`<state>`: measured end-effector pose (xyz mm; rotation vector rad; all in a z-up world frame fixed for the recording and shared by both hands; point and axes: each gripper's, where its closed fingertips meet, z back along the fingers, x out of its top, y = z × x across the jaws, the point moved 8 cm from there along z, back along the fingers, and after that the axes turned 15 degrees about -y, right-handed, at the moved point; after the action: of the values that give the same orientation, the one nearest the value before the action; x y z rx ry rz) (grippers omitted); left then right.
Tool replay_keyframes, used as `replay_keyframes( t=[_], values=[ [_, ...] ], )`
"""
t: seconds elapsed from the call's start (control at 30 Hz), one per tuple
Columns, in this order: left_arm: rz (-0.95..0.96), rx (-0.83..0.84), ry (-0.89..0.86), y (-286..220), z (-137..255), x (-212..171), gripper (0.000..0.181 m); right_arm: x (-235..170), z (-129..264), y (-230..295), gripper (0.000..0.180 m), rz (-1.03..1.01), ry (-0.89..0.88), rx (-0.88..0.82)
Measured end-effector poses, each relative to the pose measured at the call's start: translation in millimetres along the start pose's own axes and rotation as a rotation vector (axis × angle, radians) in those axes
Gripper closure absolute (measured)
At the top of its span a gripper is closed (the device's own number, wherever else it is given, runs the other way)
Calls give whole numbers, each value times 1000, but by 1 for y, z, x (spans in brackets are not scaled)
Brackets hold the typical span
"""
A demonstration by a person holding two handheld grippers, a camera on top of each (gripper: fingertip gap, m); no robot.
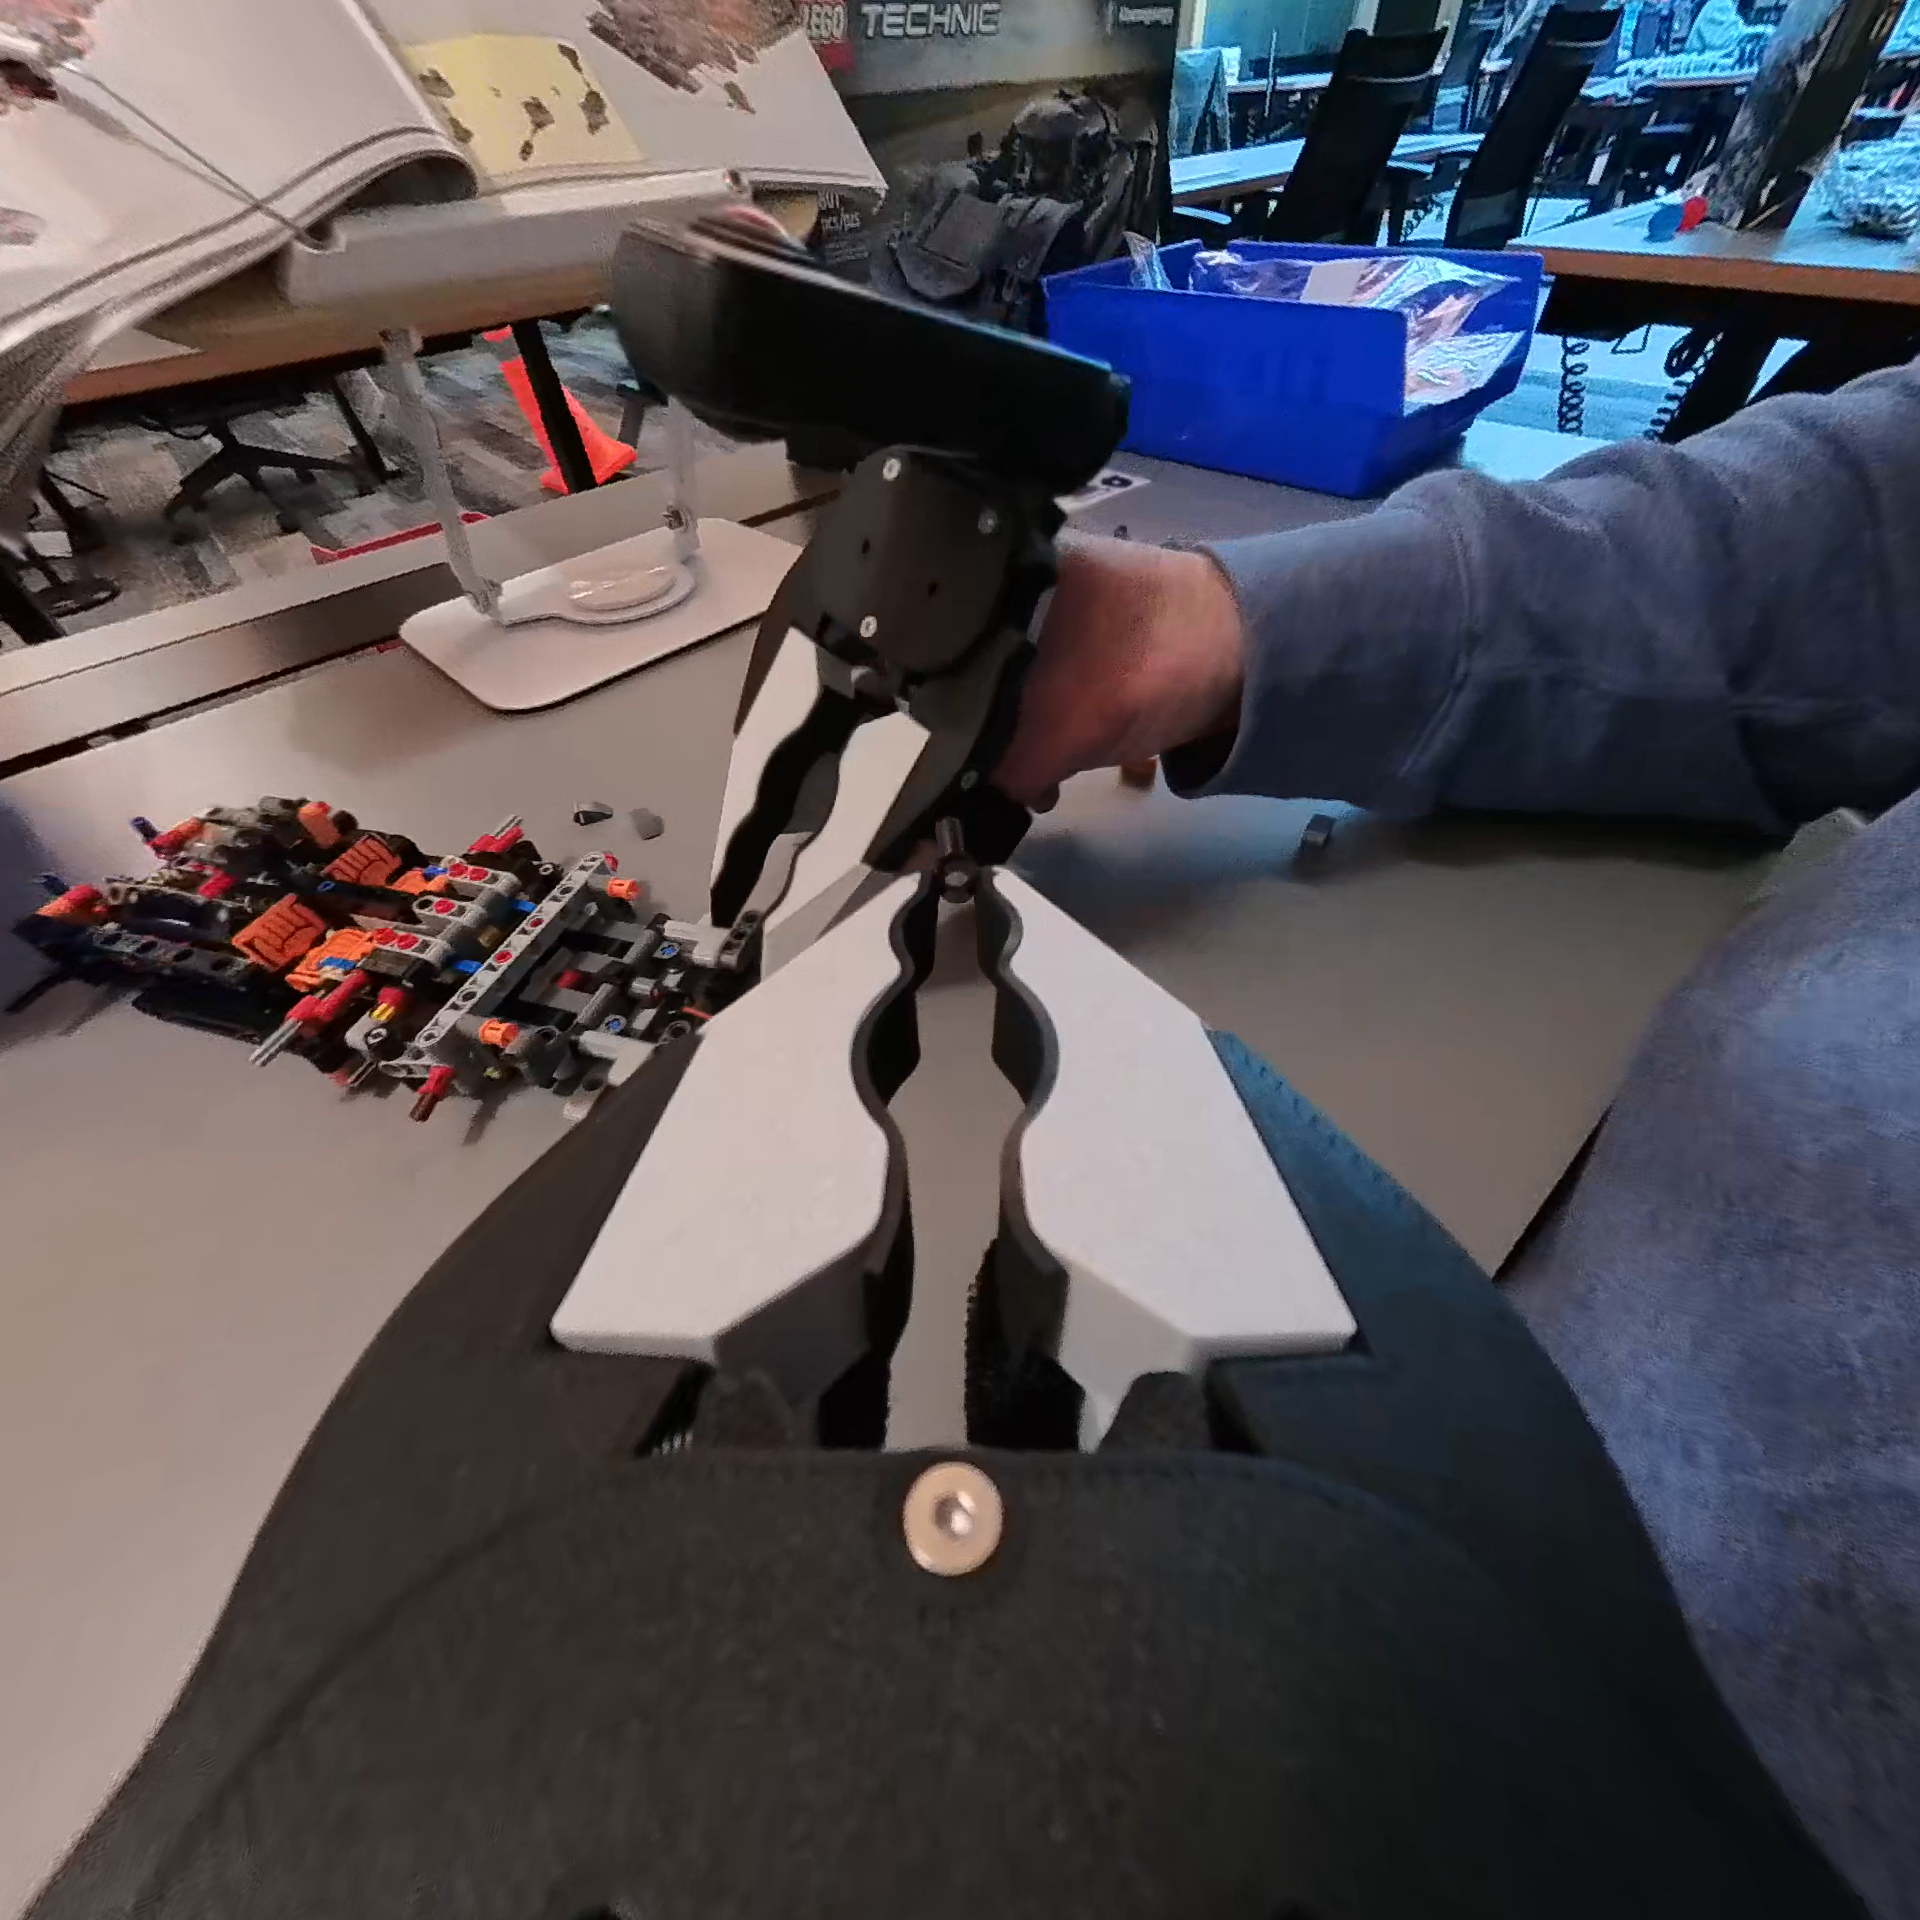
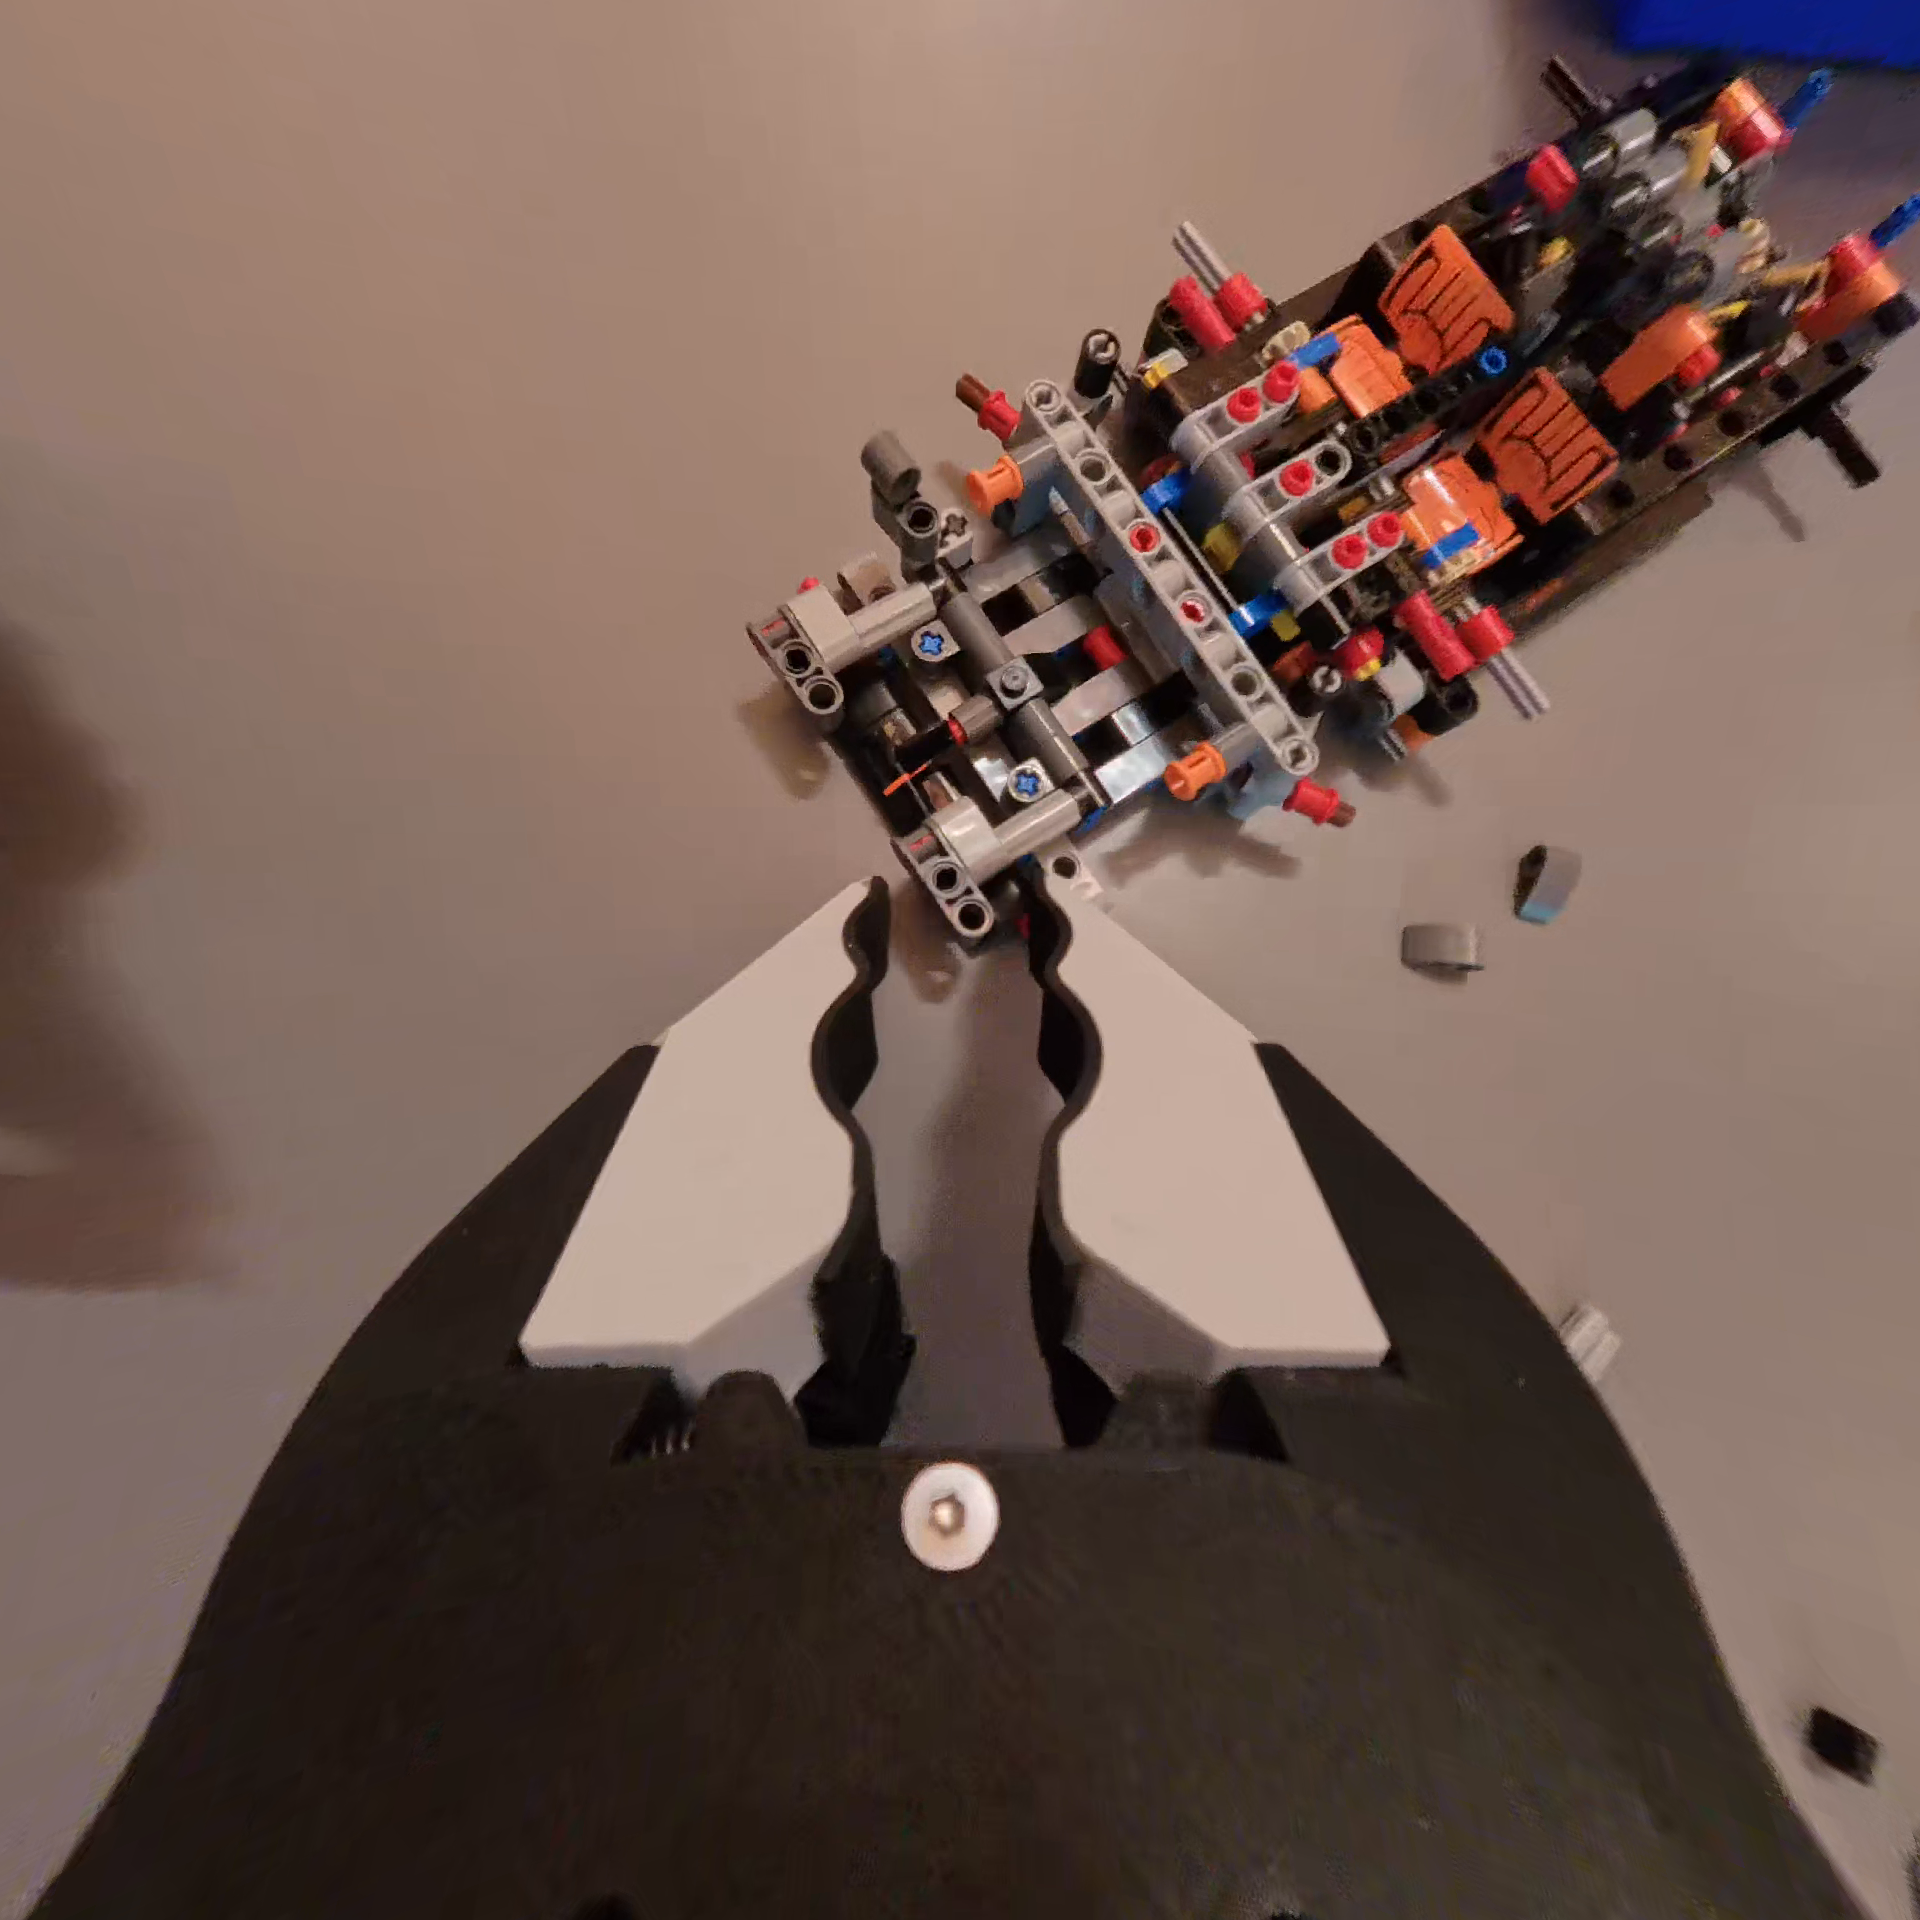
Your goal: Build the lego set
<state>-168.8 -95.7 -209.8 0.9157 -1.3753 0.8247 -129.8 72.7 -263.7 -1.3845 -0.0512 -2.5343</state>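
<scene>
The half-built lego model [image 1: 353, 935], black and grey with orange and red parts, lies on the grey table [image 1: 208, 1195]. My left gripper [image 1: 956, 883] is shut on a small black piece [image 1: 951, 857] and holds it above the table, right of the model. My right gripper [image 2: 958, 899], held by a hand in a blue sleeve, points down at the model [image 2: 1195, 582]. Its tips close on the model's near corner, a grey connector [image 2: 956, 883]. The right gripper also shows in the left wrist view [image 1: 810, 894].
Two small grey pieces [image 2: 1439, 948] [image 2: 1548, 883] lie beside the model. A loose black piece [image 2: 1839, 1745] lies nearer. An open instruction booklet [image 1: 312, 125] rests on a stand [image 1: 582, 613]. A blue bin [image 1: 1278, 364] and the set's box [image 1: 987, 135] stand at the back. Tip to tip, the grippers are about 15 centimeters apart.
</scene>
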Motion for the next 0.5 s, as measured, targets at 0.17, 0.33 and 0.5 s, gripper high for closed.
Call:
replay_keyframes(
  t=[0.17, 0.33, 0.5],
  values=[
    [29, 6, -16, 7, 6, 2, 176, 3, -2, 2, 169, 35, -13, 29],
    [62, 4, -30, 11, 9, 3, 176, 6, -4, 2, 170, 22, -24, 54],
    [74, 6, -34, 15, 13, 3, 176, 14, 0, 1, 171, -19, -67, 73]
  ],
)
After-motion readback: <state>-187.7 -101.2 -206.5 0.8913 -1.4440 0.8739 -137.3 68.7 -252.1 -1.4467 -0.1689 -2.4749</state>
